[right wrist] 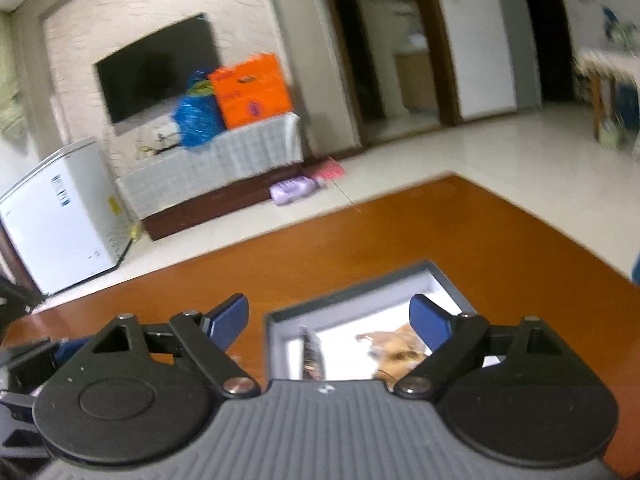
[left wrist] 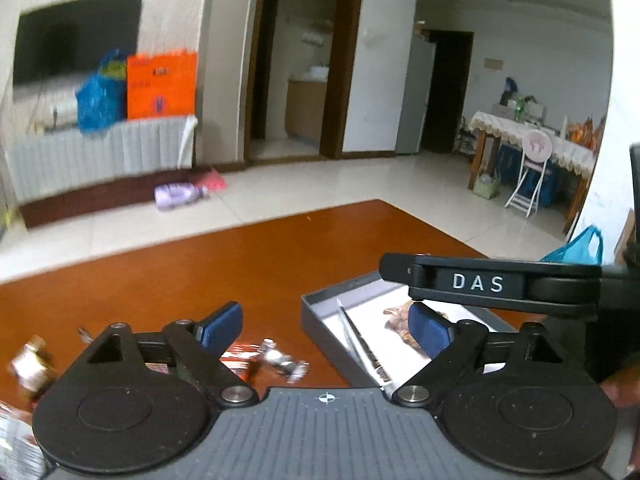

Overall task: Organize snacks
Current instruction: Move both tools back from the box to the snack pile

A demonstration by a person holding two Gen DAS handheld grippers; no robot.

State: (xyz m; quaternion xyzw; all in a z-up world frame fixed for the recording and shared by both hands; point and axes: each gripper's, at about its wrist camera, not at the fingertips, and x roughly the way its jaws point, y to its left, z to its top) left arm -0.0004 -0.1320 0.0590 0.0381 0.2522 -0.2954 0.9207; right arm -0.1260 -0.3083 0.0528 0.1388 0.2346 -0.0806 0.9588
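My left gripper [left wrist: 326, 330] hangs open above the brown table [left wrist: 240, 264], with nothing between its blue pads [left wrist: 224, 328]. Below it lie several loose foil-wrapped snacks [left wrist: 276, 360], and another blurred snack [left wrist: 30, 364] sits at the far left. To the right stands a grey box [left wrist: 324, 332] with a white inside. It holds a brown snack [left wrist: 396, 320] and a dark sachet [left wrist: 360, 344] along its left wall. A black bar marked DAS [left wrist: 476, 282], part of the right gripper, reaches over the box. My right gripper [right wrist: 328, 322] is open and empty above the box [right wrist: 348, 300] and the brown snack [right wrist: 400, 352].
The table's far edge [right wrist: 452, 178] drops to a tiled floor where a purple bottle [left wrist: 180, 196] lies. Beyond are a covered cabinet with an orange bag [left wrist: 160, 84] and a white freezer [right wrist: 60, 216]. A blue plastic bag [left wrist: 580, 246] sits at the right.
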